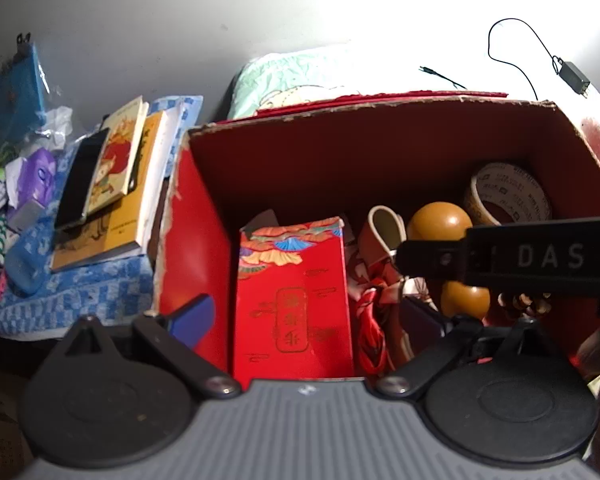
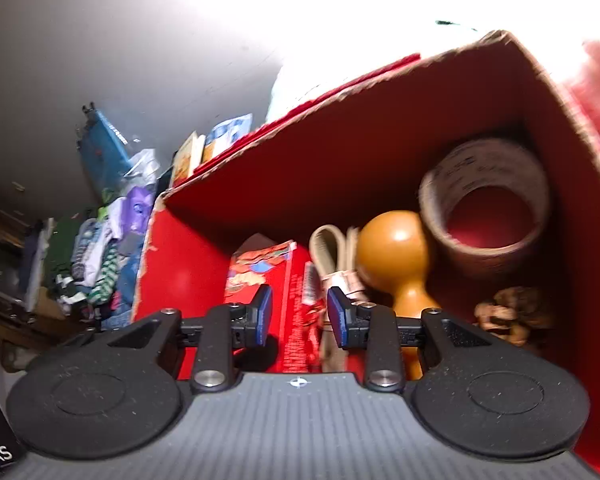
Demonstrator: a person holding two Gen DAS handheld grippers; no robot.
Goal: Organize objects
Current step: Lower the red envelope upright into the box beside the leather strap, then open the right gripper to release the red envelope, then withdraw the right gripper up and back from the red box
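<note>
My left gripper (image 1: 304,320) hangs over the near rim of the red box (image 1: 196,240), tilted steeply down into it, its jaws spread wide with nothing between them. Directly below that gap stands the red packet (image 1: 294,300), upright against the box's left inner wall, its long axis running from the near rim toward the back wall. My right gripper (image 2: 298,316) is angled down over the same near rim, jaws partly spread and pinching nothing; the packet (image 2: 296,312) sits in line with its gap, but the pads stand clear of it. I judge the left gripper better placed for the packet: it is centred above it and wide enough to span the short side. Just right of the packet lies a folded strap (image 1: 384,232) on crumpled patterned cloth, then a yellow-brown gourd (image 1: 440,224). Beads (image 1: 520,304) lie near the box's right wall, and a roll of tape (image 1: 508,196) leans in the back right corner. Left of the box, outside it, books (image 1: 116,184) are stacked on a blue checked cloth (image 1: 80,292).
</note>
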